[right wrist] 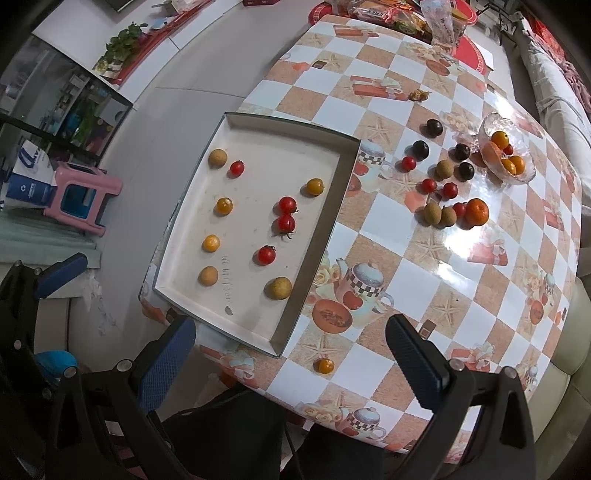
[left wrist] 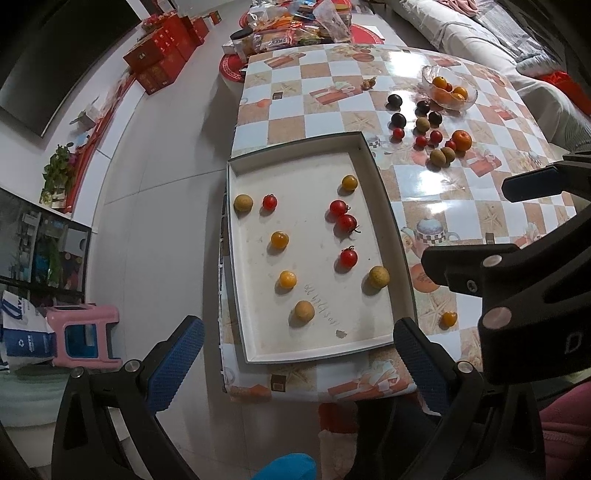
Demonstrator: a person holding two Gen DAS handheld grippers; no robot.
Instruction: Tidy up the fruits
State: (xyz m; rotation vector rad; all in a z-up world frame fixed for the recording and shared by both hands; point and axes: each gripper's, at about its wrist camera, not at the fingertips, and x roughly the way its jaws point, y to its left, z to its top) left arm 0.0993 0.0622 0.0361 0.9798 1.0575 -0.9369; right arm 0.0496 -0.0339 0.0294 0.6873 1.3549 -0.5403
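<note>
A white tray (left wrist: 258, 354) (right wrist: 192, 295) lies on the checkered table and holds several small fruits: red cherry tomatoes (left wrist: 346, 222) (right wrist: 286, 222), orange kumquats (left wrist: 279, 239) (right wrist: 224, 205) and tan longans (left wrist: 304, 310) (right wrist: 208, 275). One kumquat (left wrist: 448, 318) (right wrist: 325, 365) lies on the table beside the tray's near corner. More fruit, with an orange (left wrist: 461, 140) (right wrist: 476, 211), lies loose at the far right near a glass bowl (left wrist: 428, 74) (right wrist: 489, 123). My left gripper (left wrist: 295, 365) is open and empty above the tray's near edge. My right gripper (right wrist: 291, 365) is open and empty above the near table edge.
The table's far end carries snack bags and packets (left wrist: 295, 26) (right wrist: 406, 14). A pink stool (left wrist: 83, 336) (right wrist: 79, 199) stands on the floor to the left. Red boxes (left wrist: 162, 55) are stacked far left. A sofa (left wrist: 480, 40) runs along the right.
</note>
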